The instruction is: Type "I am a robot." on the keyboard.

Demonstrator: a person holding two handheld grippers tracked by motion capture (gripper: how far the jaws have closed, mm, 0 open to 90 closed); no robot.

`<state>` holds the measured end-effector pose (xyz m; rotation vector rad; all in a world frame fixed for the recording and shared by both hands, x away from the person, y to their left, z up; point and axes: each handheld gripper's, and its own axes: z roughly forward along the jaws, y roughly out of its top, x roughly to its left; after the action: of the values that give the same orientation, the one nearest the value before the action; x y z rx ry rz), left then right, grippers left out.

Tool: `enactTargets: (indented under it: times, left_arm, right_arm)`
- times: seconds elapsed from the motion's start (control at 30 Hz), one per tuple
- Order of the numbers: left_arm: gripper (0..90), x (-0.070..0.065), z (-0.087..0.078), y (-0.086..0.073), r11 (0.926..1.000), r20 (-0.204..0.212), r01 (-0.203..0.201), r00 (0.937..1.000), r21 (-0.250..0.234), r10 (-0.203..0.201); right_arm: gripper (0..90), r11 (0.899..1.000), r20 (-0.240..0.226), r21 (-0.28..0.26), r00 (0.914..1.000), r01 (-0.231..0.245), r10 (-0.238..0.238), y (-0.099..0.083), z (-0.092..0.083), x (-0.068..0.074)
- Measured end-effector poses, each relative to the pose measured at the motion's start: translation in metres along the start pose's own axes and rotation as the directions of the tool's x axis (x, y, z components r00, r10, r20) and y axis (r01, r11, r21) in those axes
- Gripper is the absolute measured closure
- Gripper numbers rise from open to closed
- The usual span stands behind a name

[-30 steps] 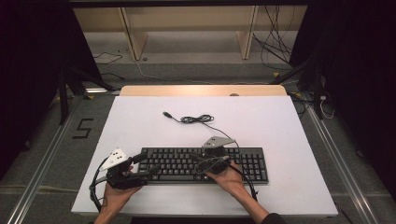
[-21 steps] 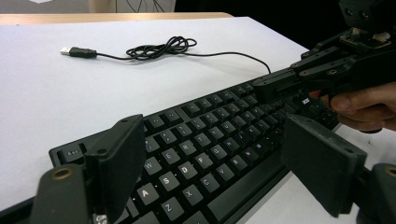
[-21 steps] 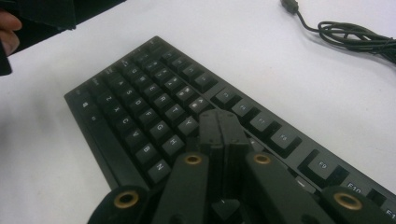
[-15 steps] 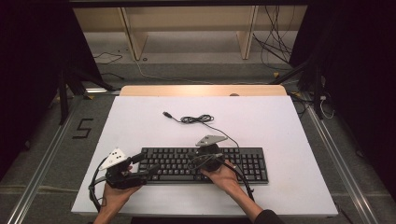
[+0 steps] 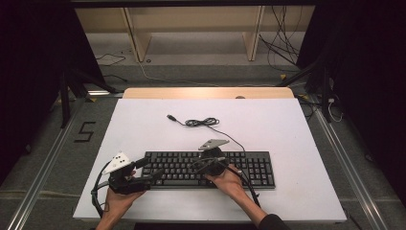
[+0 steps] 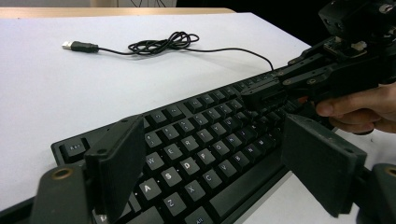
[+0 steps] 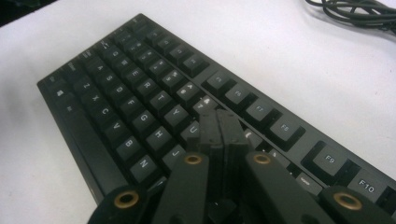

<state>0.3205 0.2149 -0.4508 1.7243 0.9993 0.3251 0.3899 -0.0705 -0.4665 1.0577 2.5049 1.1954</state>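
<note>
A flat black plastic computer keyboard (image 5: 210, 168) with white lettering lies on the near half of the white table top (image 5: 297, 143), its long side running left to right, a little left of the table's middle. Its thin black cable (image 5: 203, 122) leaves the far edge, runs away from the person, gathers into a loose coil on the bare white surface and ends in a black-and-silver USB plug (image 5: 171, 117) lying further left, well apart from the keys.

The right gripper (image 5: 196, 166) is over the middle of the keyboard, held in the person's right hand (image 5: 229, 181). In the right gripper view its two black jaws are pressed flat together with nothing between them, and their joined tip (image 7: 218, 122) comes down among the keys beside the U and 7; whether it presses a key or just rests above it cannot be told. A grey three-cornered plate sits on top of this gripper.

The left gripper (image 5: 152, 169) is at the keyboard's left end, gripped by the person's left hand (image 5: 119, 196). Its jaws stand wide apart and hold nothing; in the left gripper view they straddle the near left corner of the keyboard, with the A, S, D and Z keys seen between them, no pad touching.

Beyond the table's far edge is a pale wooden shelf unit (image 5: 191, 28) on a grey floor.
</note>
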Motion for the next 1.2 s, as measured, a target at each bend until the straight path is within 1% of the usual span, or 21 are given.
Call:
enactTargets:
  times: [0.17,0.37,0.4,0.5,0.53,0.6,0.73,0.83,0.87,0.9,0.93,0.97,1.0,1.13,1.17,1.2]
  left_arm:
    - [21.6,0.001,0.0,0.0,1.0,0.0,0.0,1.0,0.002,0.0]
    - [21.6,0.001,0.0,0.0,1.0,-0.001,0.002,1.0,-0.001,-0.002]
    - [21.6,0.001,0.0,0.0,1.0,-0.001,0.002,1.0,-0.001,-0.002]
    - [21.6,0.001,0.0,0.0,1.0,-0.001,0.0,1.0,-0.002,0.0]
    - [21.6,0.001,0.0,0.0,1.0,-0.001,0.001,1.0,-0.002,-0.001]
    - [21.6,0.001,-0.001,0.0,1.0,-0.002,0.001,1.0,-0.002,-0.001]
    - [21.6,0.001,-0.001,0.0,1.0,-0.003,0.0,1.0,-0.002,0.0]
    - [21.6,0.001,-0.001,0.0,1.0,-0.003,0.0,1.0,-0.002,0.0]
    - [21.6,0.001,-0.001,0.0,1.0,-0.005,0.001,1.0,-0.001,-0.001]
    - [21.6,0.001,-0.001,0.0,1.0,-0.005,0.001,1.0,-0.001,-0.001]
    - [21.6,0.001,-0.001,0.0,1.0,-0.004,0.0,1.0,-0.001,0.0]
    - [21.6,0.001,-0.001,0.0,1.0,-0.005,0.0,1.0,-0.002,0.0]
    - [21.6,0.002,-0.001,0.0,1.0,-0.005,0.002,1.0,-0.003,-0.002]
    - [21.6,0.003,-0.001,0.0,1.0,-0.007,0.005,1.0,-0.001,-0.005]
    - [21.6,0.003,-0.002,0.0,1.0,-0.006,0.006,1.0,-0.002,-0.006]
    - [21.6,0.003,-0.002,0.0,1.0,-0.008,0.005,1.0,-0.001,-0.005]
  right_arm:
    - [90.0,1.0,0.001,0.013,1.0,0.003,-0.003,0.0,0.003,0.0]
    - [90.0,0.999,0.018,0.031,0.9998,0.008,-0.009,0.0,0.008,0.002]
    - [90.0,0.999,0.026,0.036,0.9996,0.013,-0.014,0.0,0.009,0.001]
    - [90.0,0.999,0.029,0.042,0.9994,0.015,-0.017,-0.001,0.011,0.001]
    - [90.0,0.999,0.034,0.052,0.9992,0.018,-0.019,-0.002,0.012,0.002]
    - [90.0,0.999,0.042,0.044,0.9988,0.022,-0.024,-0.003,0.014,0.003]
    - [90.0,0.998,0.055,0.049,0.9978,0.035,-0.038,-0.003,0.014,0.004]
    - [90.0,0.998,0.054,0.048,0.9978,0.035,-0.037,-0.003,0.014,0.004]
    - [90.0,0.999,0.047,0.048,0.9987,0.018,-0.021,-0.002,0.014,0.003]
    - [90.0,0.999,0.047,0.048,0.9987,0.018,-0.021,-0.002,0.014,0.003]
    - [90.0,0.999,0.039,0.042,0.9992,0.0,-0.001,-0.002,0.013,0.002]
    - [90.0,0.999,0.039,0.042,0.9992,0.0,-0.001,-0.002,0.013,0.002]
    - [90.0,1.0,0.034,0.031,0.9994,-0.005,0.004,-0.002,0.011,0.001]
    - [90.0,1.0,0.021,-0.024,0.9996,-0.019,0.019,0.001,0.001,0.001]
    - [88.4,0.999,0.015,-0.037,0.9996,-0.022,0.023,0.001,-0.002,0.001]
    - [84.7,0.998,0.008,-0.062,0.9996,-0.027,0.027,0.002,-0.007,0.0]
